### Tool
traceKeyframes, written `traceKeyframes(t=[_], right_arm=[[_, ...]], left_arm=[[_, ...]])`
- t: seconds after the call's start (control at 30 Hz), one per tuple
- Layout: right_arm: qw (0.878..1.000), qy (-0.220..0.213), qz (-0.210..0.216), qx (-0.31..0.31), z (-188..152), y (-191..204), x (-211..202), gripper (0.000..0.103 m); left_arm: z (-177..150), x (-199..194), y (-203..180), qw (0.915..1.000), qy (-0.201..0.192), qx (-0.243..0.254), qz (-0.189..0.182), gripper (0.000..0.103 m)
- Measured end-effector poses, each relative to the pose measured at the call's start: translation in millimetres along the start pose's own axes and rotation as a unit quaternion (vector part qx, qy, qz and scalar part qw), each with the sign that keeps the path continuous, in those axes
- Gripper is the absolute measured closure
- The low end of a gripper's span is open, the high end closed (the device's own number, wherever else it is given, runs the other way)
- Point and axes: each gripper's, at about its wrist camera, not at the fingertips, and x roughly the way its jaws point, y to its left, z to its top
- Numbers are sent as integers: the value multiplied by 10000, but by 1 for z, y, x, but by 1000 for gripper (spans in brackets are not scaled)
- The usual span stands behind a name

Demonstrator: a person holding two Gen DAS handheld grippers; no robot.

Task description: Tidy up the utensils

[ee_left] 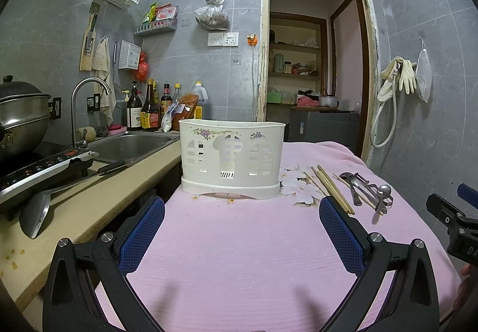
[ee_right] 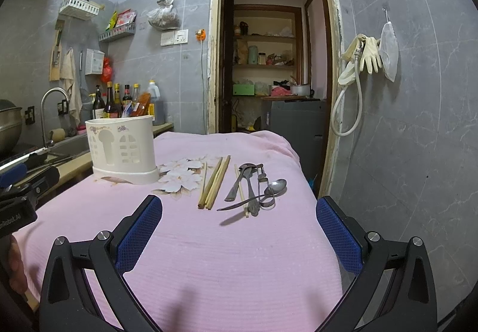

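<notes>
A white plastic utensil holder (ee_left: 231, 158) (ee_right: 122, 150) stands upright on the pink cloth. To its right lie several wooden chopsticks (ee_left: 331, 188) (ee_right: 215, 181), and beyond them a small pile of metal spoons (ee_left: 369, 190) (ee_right: 257, 187). My left gripper (ee_left: 242, 214) is open and empty, hovering over the cloth in front of the holder. Just as wide apart, the fingers of my right gripper (ee_right: 239, 212) hold nothing, a short way before the chopsticks and spoons. In the left wrist view, part of the right gripper's body shows at the right edge.
The pink cloth (ee_left: 239, 242) covers a table beside a counter with a sink (ee_left: 128, 147), a hob (ee_left: 38, 170), a pot (ee_left: 21, 117), a spatula (ee_left: 38, 212) and sauce bottles (ee_left: 149, 108). An open doorway (ee_right: 269, 63) lies behind; a tiled wall with hanging gloves (ee_right: 370, 57) is on the right.
</notes>
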Motion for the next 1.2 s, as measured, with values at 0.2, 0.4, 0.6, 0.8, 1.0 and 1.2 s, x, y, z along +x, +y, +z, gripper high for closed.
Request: traceKeyframes(t=[0.2, 0.4, 0.6, 0.8, 1.0, 1.2], right_arm=[[10000, 2, -5, 5, 0, 0, 0, 0], [10000, 8, -1, 1, 1, 0, 0, 0], [10000, 9, -3, 3, 0, 0, 0, 0], [10000, 20, 0, 8, 0, 1, 1, 0], [10000, 18, 10, 8, 0, 1, 1, 0], [10000, -11, -47, -34, -1, 2, 0, 0]], left_arm=[[-1, -1, 1, 10000, -4, -3, 4, 1], [-1, -1, 2, 10000, 4, 6, 4, 1], [-1, -1, 2, 10000, 18, 13, 2, 1], [-2, -1, 1, 10000, 27, 19, 15, 1], [-3, 1, 0, 10000, 50, 21, 23, 1], [0, 2, 0, 10000, 37, 7, -30, 1]])
